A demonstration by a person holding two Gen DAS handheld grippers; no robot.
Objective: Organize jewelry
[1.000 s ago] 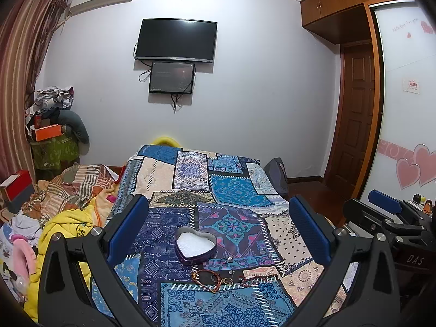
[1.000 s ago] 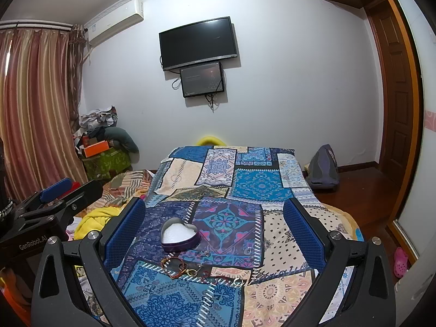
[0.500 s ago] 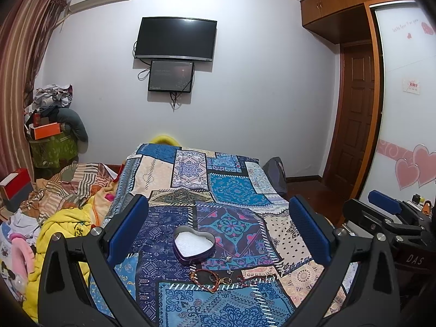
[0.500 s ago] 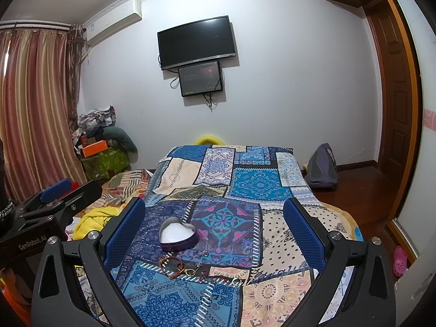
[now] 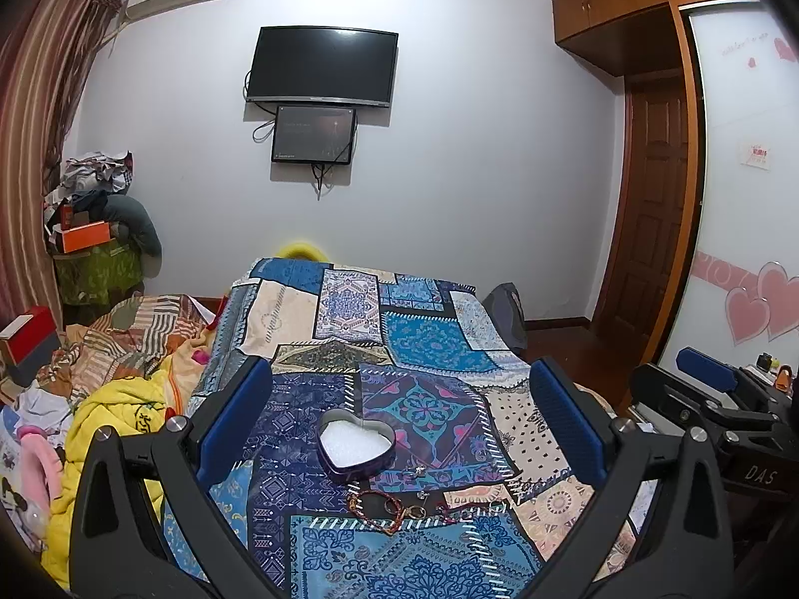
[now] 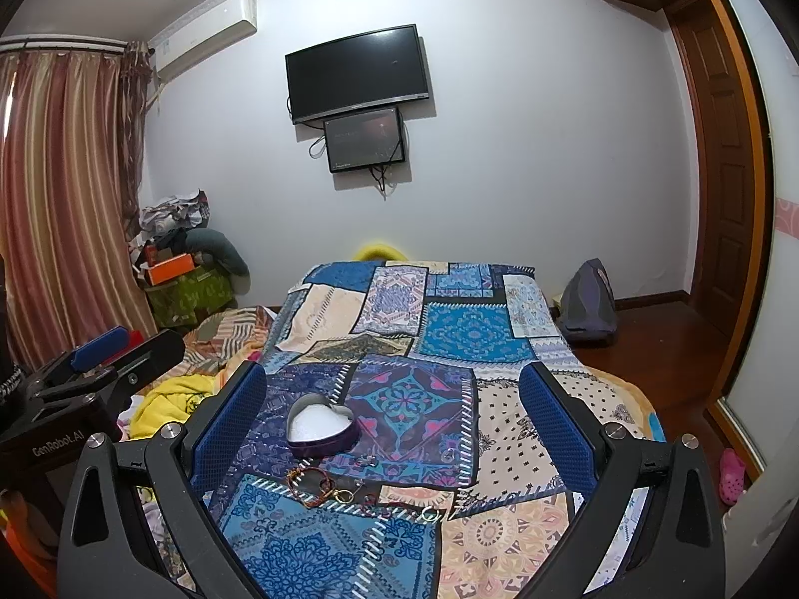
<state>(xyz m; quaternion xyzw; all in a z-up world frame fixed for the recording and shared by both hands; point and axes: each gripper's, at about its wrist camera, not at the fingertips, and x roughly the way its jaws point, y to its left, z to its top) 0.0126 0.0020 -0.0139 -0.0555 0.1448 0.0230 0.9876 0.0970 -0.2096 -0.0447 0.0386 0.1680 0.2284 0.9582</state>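
Jewelry items lie on a bed [image 5: 429, 344] covered by a patchwork blanket in blue, purple and cream. Landmark for all positions: the heart-shaped tin [image 5: 356, 447], open at the top, with a white lining and a dark purple wall. It sits on a dark blue and purple patch of the blanket.

Left gripper [image 5: 399, 424]: held above the near end of the bed, fingers [image 5: 234, 419] spread wide, nothing between them. In the left wrist view the tin appears between the two blue pads, nearer the left one.

Right gripper [image 6: 392, 419]: also held above the near end of the bed, fingers [image 6: 557, 422] spread wide and empty. In the right wrist view the tin [image 6: 322, 427] appears nearer the left pad.

Positions relative to the tin:
- Red beaded bracelet [image 5: 375, 503]: on the camera side of the tin, near but apart from it; it lies flat as a loop. Right wrist view: [image 6: 312, 484].
- Small silver piece [image 5: 415, 472]: just beside the tin's near right edge. Its type cannot be determined.
- Gold ring [image 5: 417, 513]: beside the bracelet, farther from the tin.
- Thin red cord [image 5: 462, 509]: to the right of the gold ring, farther from the tin.

Each gripper body is visible at the edge of the other's view.
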